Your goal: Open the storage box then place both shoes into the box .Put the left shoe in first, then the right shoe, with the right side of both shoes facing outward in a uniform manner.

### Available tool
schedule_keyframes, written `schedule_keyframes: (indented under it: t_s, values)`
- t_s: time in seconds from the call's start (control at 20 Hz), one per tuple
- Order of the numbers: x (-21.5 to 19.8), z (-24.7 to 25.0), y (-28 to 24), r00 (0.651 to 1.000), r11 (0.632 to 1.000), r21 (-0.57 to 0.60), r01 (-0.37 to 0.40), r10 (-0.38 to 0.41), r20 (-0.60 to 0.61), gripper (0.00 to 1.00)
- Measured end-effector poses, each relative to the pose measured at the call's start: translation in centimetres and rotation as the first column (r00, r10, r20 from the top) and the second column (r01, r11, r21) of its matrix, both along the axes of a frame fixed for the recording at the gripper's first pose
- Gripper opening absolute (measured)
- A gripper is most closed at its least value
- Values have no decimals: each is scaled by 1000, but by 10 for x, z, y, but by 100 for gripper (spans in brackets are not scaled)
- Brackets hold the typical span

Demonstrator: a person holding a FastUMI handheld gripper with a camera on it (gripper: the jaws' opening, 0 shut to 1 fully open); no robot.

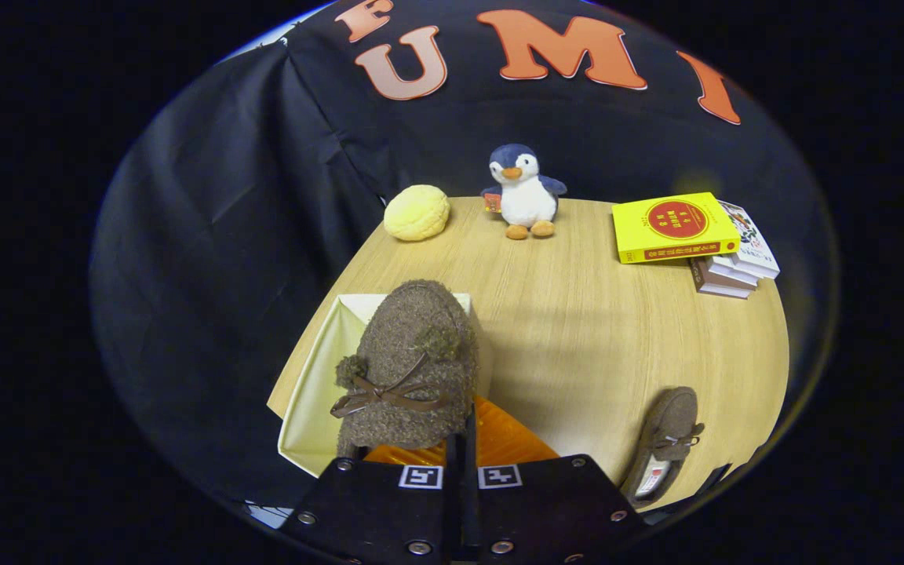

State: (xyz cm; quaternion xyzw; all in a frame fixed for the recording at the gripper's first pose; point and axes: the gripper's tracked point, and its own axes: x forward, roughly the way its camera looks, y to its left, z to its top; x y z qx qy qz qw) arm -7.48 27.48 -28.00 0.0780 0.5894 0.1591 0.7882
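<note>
your gripper (pixel 460 439) has its fingers pressed nearly together, pinching the rim of the fuzzy brown shoe (pixel 409 369) at twelve o'clock just ahead of them. that shoe hangs over the open storage box (pixel 312 377), whose pale inside looks bare. the second shoe (pixel 665 443) lies on the wooden table (pixel 577 329) at three o'clock, well apart from the box.

Table count — by kind
Shoes: two (pixel 409 369) (pixel 664 443) — box: one (pixel 315 392); penguin: one (pixel 524 192); bun: one (pixel 417 212); book stack: one (pixel 695 239); gripper: one (pixel 460 451), fingers together on a shoe.
</note>
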Motion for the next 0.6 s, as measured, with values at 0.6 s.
schedule_keyframes:
  t_s: [0.6]
  values:
    - [-24, -96, 110, 975, 994, -108, 21, -45, -219, 3]
